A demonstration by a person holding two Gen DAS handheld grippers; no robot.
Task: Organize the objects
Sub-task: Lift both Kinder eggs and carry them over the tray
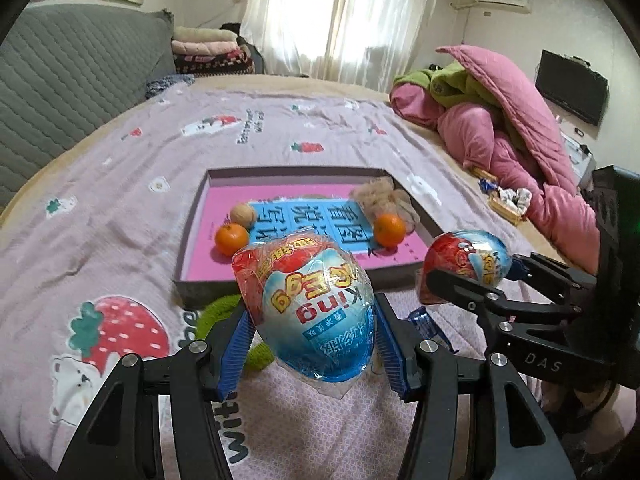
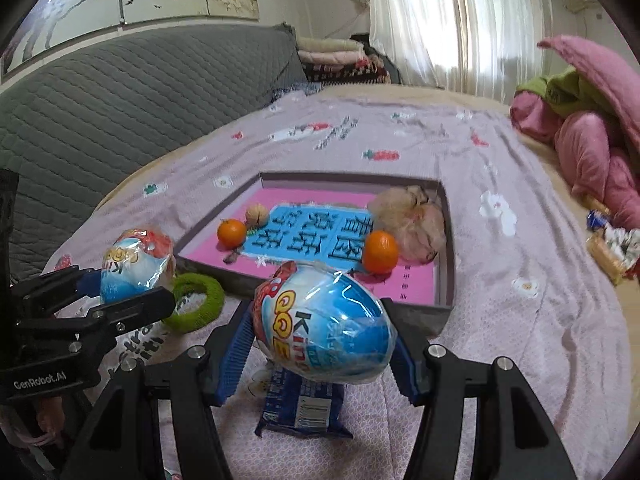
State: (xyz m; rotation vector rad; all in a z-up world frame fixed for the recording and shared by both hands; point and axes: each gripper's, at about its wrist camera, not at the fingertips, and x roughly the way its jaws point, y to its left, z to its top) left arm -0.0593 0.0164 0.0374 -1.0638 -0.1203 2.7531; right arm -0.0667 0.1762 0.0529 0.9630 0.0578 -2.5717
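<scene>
Two wrapped eggs: left gripper (image 1: pixel 308 320) clamps left egg (image 1: pixel 308 312), right gripper (image 2: pixel 320 332) clamps right egg (image 2: pixel 324 328).

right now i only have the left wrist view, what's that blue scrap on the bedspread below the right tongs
Observer: A blue snack packet, lying flat on the bedspread beneath the egg in the right tongs.
Operator: are both pads on that egg
Observer: Yes, the right wrist view shows it clamped between both blue pads.
Operator: and the green thing behind my egg
Observer: A whole green ring, lying flat just outside the tray's near left corner.
</scene>
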